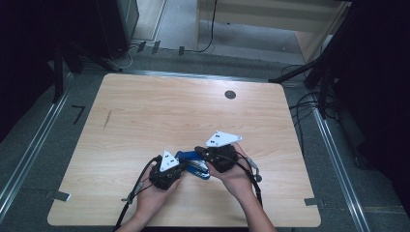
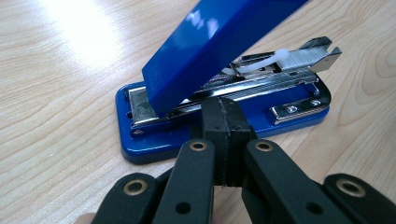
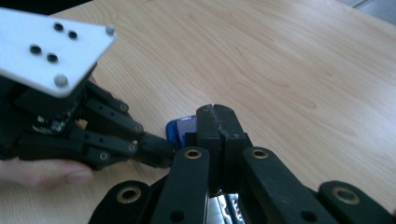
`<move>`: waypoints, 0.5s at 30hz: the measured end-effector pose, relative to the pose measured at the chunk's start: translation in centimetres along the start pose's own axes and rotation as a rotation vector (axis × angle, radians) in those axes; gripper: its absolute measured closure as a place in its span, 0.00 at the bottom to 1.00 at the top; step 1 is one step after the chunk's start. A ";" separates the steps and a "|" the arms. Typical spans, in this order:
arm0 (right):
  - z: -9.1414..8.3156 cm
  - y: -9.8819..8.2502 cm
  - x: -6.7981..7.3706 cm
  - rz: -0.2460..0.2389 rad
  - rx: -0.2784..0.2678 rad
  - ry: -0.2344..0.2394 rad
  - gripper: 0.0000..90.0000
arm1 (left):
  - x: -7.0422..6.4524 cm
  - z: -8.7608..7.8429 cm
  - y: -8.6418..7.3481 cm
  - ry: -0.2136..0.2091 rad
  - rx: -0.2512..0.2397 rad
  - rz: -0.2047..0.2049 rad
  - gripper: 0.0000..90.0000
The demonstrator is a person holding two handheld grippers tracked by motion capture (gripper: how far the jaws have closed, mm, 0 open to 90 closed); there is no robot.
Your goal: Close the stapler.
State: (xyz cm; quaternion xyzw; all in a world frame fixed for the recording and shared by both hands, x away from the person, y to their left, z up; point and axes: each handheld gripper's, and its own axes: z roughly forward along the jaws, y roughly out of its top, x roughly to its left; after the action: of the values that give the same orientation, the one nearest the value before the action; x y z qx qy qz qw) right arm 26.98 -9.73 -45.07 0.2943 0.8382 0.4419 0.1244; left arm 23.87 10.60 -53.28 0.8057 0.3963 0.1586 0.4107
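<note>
Broadly, a pale wooden surface [image 1: 145, 111] with rounded corners takes up the middle of the high view, standing on a grey floor with metal rails along both sides and dark cables trailing at the far right. A small dark round spot [image 1: 230, 94] sits near the far edge of the surface. Two forearms come in from the near edge, each hand holding a black gripper topped by a grey three-cornered plate. The left gripper [image 1: 180, 166] and the right gripper [image 1: 199, 151] meet near the middle of the near half of the surface, just beside each other, with a blue stapler [image 1: 196, 166] lying between them. In the left gripper view the stapler [image 2: 224, 98] rests on its blue base with the blue top arm swung up and tilted, baring the metal magazine and a row of staples [image 2: 306, 55]; the left gripper [image 2: 225, 112] has its jaws pressed together, tips touching the near edge of the base. In the right gripper view the right gripper [image 3: 215, 122] likewise has its jaws pressed together, over one end of the stapler [image 3: 182, 128], with the left gripper [image 3: 161, 150] coming in from the side
</note>
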 end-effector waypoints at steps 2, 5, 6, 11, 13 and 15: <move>-0.1 -0.6 -0.1 0.009 0.001 -0.003 1.00 | 0.0 0.0 0.0 -0.004 0.002 0.001 1.00; -0.2 -1.5 -0.3 0.023 0.005 -0.007 1.00 | 0.0 0.0 0.0 -0.007 0.002 0.001 1.00; -0.2 -1.7 -0.4 0.025 0.005 -0.009 1.00 | 0.0 0.0 0.0 -0.006 0.002 0.001 1.00; -0.4 -3.1 -0.7 0.050 0.008 -0.016 1.00 | 0.0 -0.1 0.0 -0.006 0.004 0.005 1.00; -0.4 -3.7 -0.7 0.054 0.016 -0.026 1.00 | 0.0 -0.1 0.0 -0.008 0.004 0.004 1.00; -0.4 -4.3 -0.8 0.060 0.024 -0.030 1.00 | 0.0 -0.1 -0.1 -0.012 0.005 0.003 1.00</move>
State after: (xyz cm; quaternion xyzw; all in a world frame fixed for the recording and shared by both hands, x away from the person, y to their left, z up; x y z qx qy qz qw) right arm 25.79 -12.34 -48.42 0.3273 0.8324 0.4309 0.1201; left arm 23.82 10.69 -53.28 0.8083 0.3929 0.1533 0.4108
